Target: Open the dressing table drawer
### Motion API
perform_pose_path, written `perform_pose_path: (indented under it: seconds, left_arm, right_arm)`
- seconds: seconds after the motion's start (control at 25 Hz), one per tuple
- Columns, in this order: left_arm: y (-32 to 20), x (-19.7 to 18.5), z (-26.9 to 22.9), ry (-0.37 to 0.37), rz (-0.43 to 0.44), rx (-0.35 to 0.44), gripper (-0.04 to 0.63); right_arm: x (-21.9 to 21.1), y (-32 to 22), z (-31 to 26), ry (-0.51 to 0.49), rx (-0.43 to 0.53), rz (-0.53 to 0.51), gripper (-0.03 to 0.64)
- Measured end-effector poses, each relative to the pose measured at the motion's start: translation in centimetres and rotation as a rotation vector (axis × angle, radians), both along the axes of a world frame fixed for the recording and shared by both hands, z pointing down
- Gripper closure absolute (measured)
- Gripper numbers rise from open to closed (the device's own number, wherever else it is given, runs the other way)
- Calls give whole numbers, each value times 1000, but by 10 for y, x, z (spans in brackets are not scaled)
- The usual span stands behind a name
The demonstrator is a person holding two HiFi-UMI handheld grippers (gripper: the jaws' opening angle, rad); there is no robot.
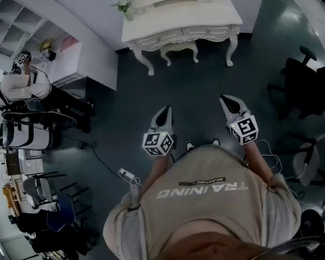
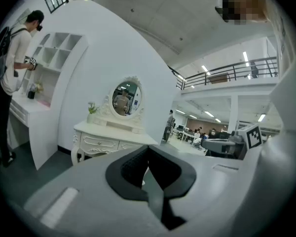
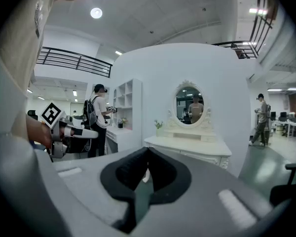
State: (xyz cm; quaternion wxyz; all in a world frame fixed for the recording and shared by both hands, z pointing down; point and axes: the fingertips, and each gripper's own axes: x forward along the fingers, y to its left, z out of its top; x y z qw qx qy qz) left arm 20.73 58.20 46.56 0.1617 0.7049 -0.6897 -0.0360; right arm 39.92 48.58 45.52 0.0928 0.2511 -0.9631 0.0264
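Note:
The white dressing table stands at the top of the head view, its drawers closed along the carved front. Both grippers hang over the dark floor well short of it. My left gripper and right gripper point toward the table, jaws together and nothing in them. In the left gripper view the table with its oval mirror lies ahead to the left of the shut jaws. In the right gripper view the table stands ahead and slightly right of the shut jaws.
A small stool sits under the table and a potted plant on its left corner. A person stands at a white shelf unit at the left. Black office chairs stand at the right. A power strip and cable lie on the floor.

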Motion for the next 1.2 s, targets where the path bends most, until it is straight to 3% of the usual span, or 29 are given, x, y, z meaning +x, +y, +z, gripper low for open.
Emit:
perform_pose_path:
  seconds: [0.2, 0.44, 0.72, 0.88, 1.0, 1.2]
  left_arm:
    - [0, -18, 4, -31, -23, -8, 588]
    - [10, -52, 14, -88, -10, -44, 588]
    - [4, -94, 55, -79, 46, -98, 588]
    - [2, -97, 78, -17, 2, -160, 588]
    - [-29, -97, 76, -39, 23, -171, 588]
    - [-97, -114, 56, -74, -14, -177, 588]
  right_arm:
    - [-17, -7, 5, 31, 1, -23, 614]
    - [-70, -6, 13, 30, -20, -59, 614]
    - [-115, -12, 19, 13, -19, -9, 614]
    - [-112, -4, 50, 107, -60, -37, 614]
    - [-115, -26, 65, 143, -70, -87, 614]
    - [-134, -97, 61, 85, -69, -122, 614]
